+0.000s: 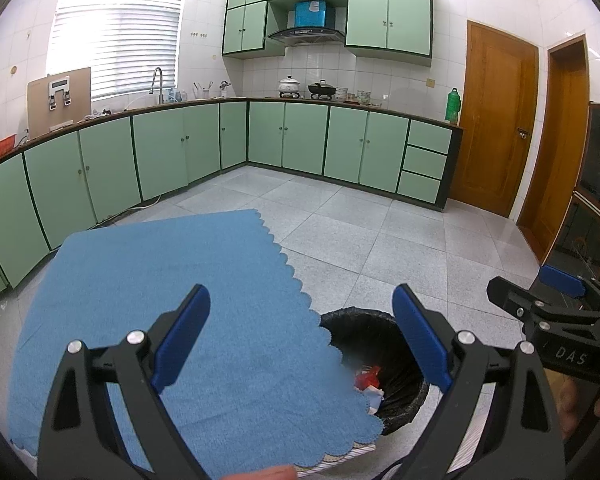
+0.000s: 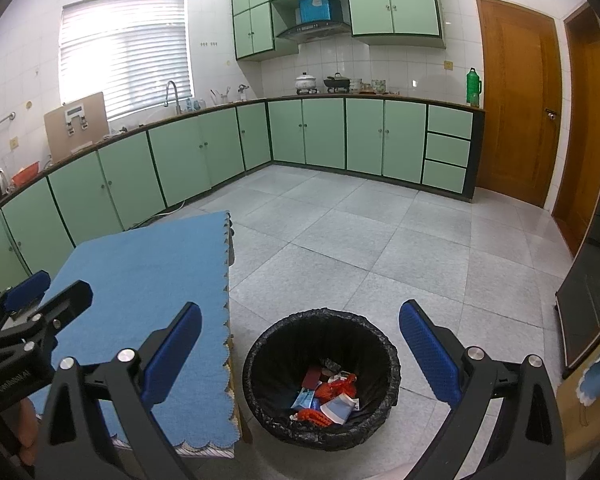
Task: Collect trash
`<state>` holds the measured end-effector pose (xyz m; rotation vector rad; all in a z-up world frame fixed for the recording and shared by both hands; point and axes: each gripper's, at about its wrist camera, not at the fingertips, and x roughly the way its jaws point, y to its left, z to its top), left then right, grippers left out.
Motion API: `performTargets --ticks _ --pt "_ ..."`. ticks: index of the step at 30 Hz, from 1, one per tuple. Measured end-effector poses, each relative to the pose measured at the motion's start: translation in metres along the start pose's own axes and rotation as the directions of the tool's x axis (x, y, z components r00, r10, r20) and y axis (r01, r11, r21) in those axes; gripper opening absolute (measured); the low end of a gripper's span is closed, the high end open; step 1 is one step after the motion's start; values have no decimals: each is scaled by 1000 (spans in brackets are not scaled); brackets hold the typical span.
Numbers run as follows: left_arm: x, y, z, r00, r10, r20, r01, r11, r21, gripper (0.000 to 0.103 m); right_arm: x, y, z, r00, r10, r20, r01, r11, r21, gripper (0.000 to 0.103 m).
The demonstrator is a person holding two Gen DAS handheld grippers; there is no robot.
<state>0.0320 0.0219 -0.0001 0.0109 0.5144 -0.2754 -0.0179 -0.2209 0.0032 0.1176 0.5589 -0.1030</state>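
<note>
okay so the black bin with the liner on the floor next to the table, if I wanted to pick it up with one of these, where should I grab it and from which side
Probably the rim of the bin, from above. It stands upright and open, and the black liner folds over the edge, giving a thin lip to pinch. Take the side away from the table, which crowds the other side. The right tongs are open over it already.

Left wrist view above blue cloth (image 1: 172, 300), right wrist view over bin (image 2: 324, 376), both facing cabinets (image 2: 204, 152)
</note>
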Motion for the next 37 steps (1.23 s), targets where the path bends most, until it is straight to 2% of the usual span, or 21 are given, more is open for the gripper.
performTargets --ticks 37 --pt "5 -9 -4 1000 9 -14 -9 1000 -11 90 7 3 -7 1000 1 -8 -1 1000 -2 97"
